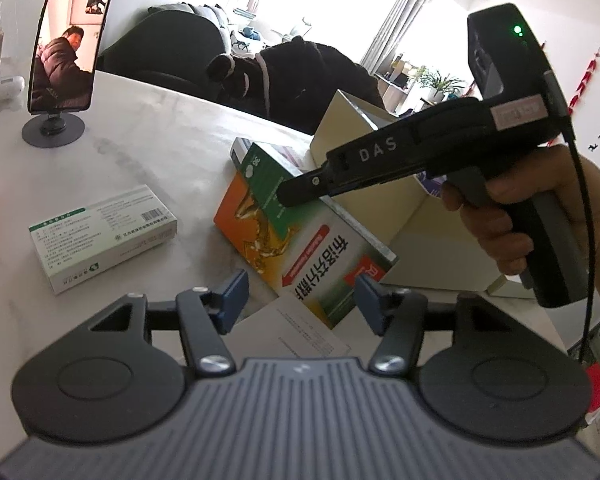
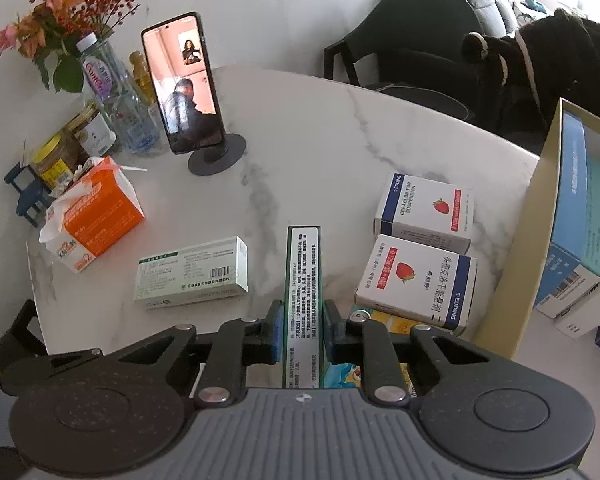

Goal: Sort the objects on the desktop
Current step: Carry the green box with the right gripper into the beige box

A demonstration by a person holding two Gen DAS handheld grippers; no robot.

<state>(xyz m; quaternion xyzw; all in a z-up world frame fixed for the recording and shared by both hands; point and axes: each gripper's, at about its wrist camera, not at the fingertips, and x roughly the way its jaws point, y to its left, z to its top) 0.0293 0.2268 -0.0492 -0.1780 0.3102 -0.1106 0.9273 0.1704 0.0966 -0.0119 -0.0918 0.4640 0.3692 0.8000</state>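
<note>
Your right gripper (image 2: 302,336) has its jaws clamped on a slim green box (image 2: 303,280), which stands on edge between the blue pads (image 2: 275,334) with its printed white side facing up at the camera. From the left wrist view you can see that same gripper (image 1: 284,196) reaching in from the right, your hand (image 1: 540,220) wrapped around its grip, and the green box (image 1: 266,184) held at its tip above an orange-and-green box (image 1: 300,248) lying on the counter (image 1: 160,140).

Your left gripper (image 1: 300,292) hangs just above the near end of that orange-and-green box, jaws wide apart and holding nothing. A printed leaflet (image 1: 296,336) lies flat under it.

To the left on the counter, a white box with green edging (image 2: 192,272) lies flat, well apart from the others. To the right, two strawberry boxes (image 2: 420,280) lie side by side, touching or nearly so, just beside the beige wall of an open carton (image 2: 516,264). Inside the carton you can see a blue box (image 2: 576,216) and some white ones packed together.

Farther back stands a phone (image 2: 182,84) on a round stand, its screen lit. Left of it are an orange tissue pack (image 2: 96,216), a water bottle (image 2: 108,88), a few jars (image 2: 60,152) and a bunch of flowers (image 2: 60,12).
</note>
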